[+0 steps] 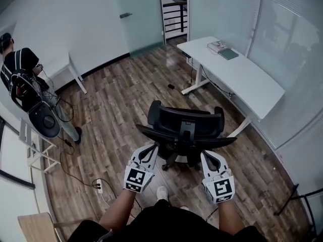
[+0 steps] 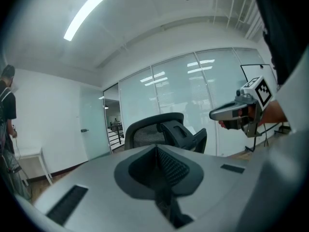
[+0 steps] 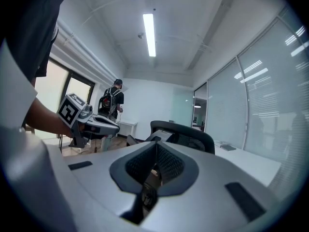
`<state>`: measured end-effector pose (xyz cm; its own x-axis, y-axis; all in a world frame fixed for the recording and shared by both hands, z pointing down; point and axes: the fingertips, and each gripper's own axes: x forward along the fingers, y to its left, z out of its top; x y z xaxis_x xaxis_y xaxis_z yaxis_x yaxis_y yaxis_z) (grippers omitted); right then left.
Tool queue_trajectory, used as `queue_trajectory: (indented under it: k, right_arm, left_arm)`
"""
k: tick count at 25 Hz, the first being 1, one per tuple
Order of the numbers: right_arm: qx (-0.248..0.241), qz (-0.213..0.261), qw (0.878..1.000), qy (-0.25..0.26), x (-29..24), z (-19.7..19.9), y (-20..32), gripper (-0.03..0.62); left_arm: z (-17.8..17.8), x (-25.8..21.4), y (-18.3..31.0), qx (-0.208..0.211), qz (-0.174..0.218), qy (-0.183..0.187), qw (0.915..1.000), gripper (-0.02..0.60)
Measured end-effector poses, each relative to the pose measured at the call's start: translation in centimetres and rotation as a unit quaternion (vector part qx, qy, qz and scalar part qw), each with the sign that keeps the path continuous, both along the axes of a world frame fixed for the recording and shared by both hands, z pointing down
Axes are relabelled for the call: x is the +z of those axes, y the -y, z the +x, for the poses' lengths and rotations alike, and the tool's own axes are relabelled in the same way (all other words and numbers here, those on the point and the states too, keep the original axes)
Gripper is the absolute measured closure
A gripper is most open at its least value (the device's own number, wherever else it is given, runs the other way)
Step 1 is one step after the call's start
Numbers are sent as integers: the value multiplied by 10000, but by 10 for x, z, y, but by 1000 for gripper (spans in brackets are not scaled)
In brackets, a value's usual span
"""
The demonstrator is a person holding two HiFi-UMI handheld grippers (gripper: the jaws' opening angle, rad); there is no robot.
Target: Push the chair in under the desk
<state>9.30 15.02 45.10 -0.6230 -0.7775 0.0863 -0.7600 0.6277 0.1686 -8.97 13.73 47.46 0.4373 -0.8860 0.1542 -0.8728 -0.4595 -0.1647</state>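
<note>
A black mesh-backed office chair [image 1: 184, 127] stands on the wood floor, its back toward me. The white desk [image 1: 255, 82] lies beyond it to the right, with a gap of floor between them. My left gripper [image 1: 152, 149] is shut and empty, its tip just behind the chair's left armrest. My right gripper [image 1: 207, 156] is also shut and empty, close behind the right armrest. Whether either tip touches the chair I cannot tell. In the left gripper view the chair [image 2: 159, 132] rises past the shut left gripper [image 2: 155, 151]. In the right gripper view the chair [image 3: 186, 134] shows beyond the shut right gripper [image 3: 155, 151].
A person [image 1: 22, 79] with a backpack stands at the far left beside a small white table [image 1: 65, 67]. A power strip [image 1: 99, 186] with cables lies on the floor at my left. A keyboard-like item [image 1: 222, 49] rests on the desk's far end. Glass walls border the right side.
</note>
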Motion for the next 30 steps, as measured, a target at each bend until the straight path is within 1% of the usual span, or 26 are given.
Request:
queue_trajectory:
  k: [2,4,5,7,9,10,11,13,16,19,21,23,30]
  right_arm:
    - [-134,-3,9993,-360,4,-5,3,576]
    - [-315,31,9971,-699,10,-11,5,550]
    - [-425,30,9954,-864,13,-14,5,516]
    - [-620,38,9909,-1191,19,-19,6,426]
    - [-718,88,9864,-1477,26,-22,9,376]
    - [-752,101,9842,-1600,31,-23,10,354]
    - [-785,122,9817,-1731,37,-24,11,327]
    - [-861,245,9729,-2130,47,-25,14,259]
    - [-937,386,9555,-2771,62,-24,22,185]
    - [-938,517,9391,-3264,75,-21,33,150]
    - [-955,598,9263,-3595,87,-19,43,137]
    - [-978,568,9157,-3856,99,-18,52,130]
    - [-1144,227,8777,-4648,123,-19,79,120]
  left_arm:
    - [1,2,6,93,-35,201,9997,549]
    - [3,5,11,159,-12,382,9991,492]
    - [3,6,14,167,12,499,9986,462]
    - [2,12,20,169,44,823,9965,410]
    - [4,18,26,281,58,1310,9910,335]
    - [7,22,28,386,72,1630,9858,284]
    - [10,26,31,500,87,1982,9789,230]
    - [14,33,36,682,120,2628,9624,193]
    - [16,42,45,831,152,3350,9384,151]
    - [18,52,57,943,128,3919,9151,122]
    - [19,61,64,1004,70,4185,9026,108]
    - [19,69,70,1072,-12,4375,8928,100]
    - [19,88,91,1342,-275,4824,8652,100]
